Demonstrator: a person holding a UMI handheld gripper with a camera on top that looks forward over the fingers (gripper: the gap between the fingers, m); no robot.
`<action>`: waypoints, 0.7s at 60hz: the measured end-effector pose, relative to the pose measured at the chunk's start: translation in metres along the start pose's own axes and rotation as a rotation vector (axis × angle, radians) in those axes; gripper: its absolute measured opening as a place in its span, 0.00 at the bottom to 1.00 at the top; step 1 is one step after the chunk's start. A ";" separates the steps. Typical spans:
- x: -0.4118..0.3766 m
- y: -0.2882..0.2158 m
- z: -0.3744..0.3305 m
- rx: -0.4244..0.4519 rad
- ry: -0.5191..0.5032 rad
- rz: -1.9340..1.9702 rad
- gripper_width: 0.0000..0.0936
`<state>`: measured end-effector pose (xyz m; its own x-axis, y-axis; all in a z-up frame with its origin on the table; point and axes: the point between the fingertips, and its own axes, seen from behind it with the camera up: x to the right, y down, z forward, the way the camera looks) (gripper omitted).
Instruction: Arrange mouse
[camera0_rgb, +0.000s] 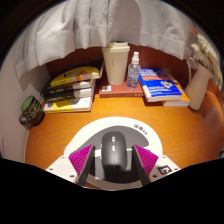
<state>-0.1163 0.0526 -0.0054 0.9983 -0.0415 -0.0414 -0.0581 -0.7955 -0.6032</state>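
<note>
Here the gripper (114, 163) stands nearest the camera, its two fingers spread, each showing a magenta pad (82, 158) on its inner face. The mouse (114, 151), dark grey and rounded, lies between the fingers; whether the pads press its flanks or leave a narrow gap cannot be told, so the grasp is not confirmed. Beneath the mouse lies a white mouse mat (100, 128), which extends just beyond it on the wooden desk (55, 138). Beyond the mouse and to its left sits a stack of books (72, 90) with a yellow cover on top, and farther left a green roll of tape (31, 109). Straight beyond the mouse stand a tall pale carton (117, 62) and, beside it, a small clear bottle (133, 70). Beyond and to the right of the mouse lies a blue book (161, 86). Behind all hangs a light curtain (95, 25). Judged from this layout, the step in hand is the capture of the mouse; the next move calls for a firm, even closure on both flanks before any repositioning.
</note>
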 end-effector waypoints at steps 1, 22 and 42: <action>0.000 -0.002 -0.005 0.007 -0.002 0.002 0.89; 0.007 -0.028 -0.202 0.216 -0.064 -0.024 0.91; 0.031 0.040 -0.340 0.294 -0.082 0.011 0.91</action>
<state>-0.0848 -0.1857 0.2402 0.9943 0.0096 -0.1058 -0.0802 -0.5854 -0.8067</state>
